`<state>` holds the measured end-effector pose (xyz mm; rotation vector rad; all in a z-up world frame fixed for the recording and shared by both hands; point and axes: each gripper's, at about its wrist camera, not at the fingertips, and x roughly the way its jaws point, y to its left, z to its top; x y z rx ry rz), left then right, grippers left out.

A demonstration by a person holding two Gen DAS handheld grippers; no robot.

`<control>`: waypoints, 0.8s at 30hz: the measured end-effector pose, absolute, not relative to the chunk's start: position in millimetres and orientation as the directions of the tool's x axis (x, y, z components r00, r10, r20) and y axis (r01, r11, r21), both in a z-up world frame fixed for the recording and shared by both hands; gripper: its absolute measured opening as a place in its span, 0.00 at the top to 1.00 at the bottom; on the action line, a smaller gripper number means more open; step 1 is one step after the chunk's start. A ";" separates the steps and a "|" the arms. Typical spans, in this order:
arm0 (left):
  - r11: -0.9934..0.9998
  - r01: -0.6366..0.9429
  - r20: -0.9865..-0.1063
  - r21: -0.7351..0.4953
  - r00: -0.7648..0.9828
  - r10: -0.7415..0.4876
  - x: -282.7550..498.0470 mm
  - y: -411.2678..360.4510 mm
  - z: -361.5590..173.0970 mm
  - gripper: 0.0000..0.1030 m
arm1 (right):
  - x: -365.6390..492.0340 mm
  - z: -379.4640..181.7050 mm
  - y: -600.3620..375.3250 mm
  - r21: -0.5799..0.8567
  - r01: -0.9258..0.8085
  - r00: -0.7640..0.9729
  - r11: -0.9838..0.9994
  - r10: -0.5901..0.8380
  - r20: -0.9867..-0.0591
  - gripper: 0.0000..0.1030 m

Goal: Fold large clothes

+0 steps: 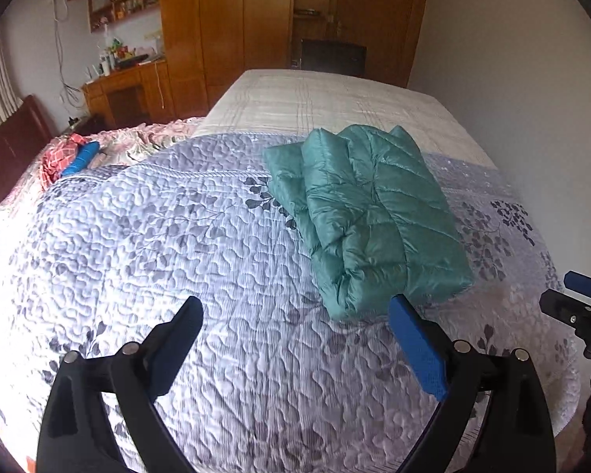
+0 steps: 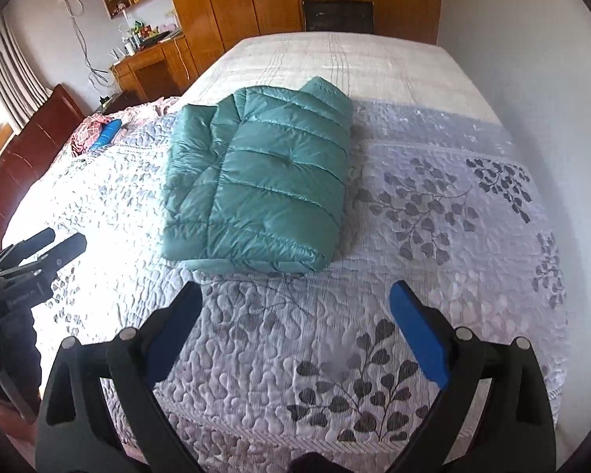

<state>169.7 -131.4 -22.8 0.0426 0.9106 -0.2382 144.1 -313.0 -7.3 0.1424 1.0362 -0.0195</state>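
**Ahead of both claws: jacket folded, release done**

Ahead of the left claw (image 1: pixel 295 327) and right claw (image 2: pixel 295 315), both gaping wide and holding nothing, lies the teal puffer jacket (image 2: pixel 256 181), folded into a compact bundle on the bed (image 2: pixel 433 236). Fold apparently complete. Next, probably: tidy the bundle or fetch another garment.

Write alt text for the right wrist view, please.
A folded green puffer jacket lies on a leaf-patterned quilt covering a bed. The open, empty right tool hangs above the quilt in front of it; the left tool shows at the left edge.
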 end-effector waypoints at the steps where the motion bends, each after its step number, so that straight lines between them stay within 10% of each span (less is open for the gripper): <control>1: 0.974 0.219 -0.785 -0.062 0.592 -0.183 167.8 -132.0 -23.0 0.08 | 141.2 -4.4 -311.0 0.106 0.082 0.514 0.991 0.049 -0.856 0.08; 24: 0.983 0.183 -0.763 0.009 0.637 -0.112 140.4 -128.3 -10.0 0.06 | 125.9 11.4 -304.2 0.084 0.117 0.539 0.990 0.007 -0.842 0.07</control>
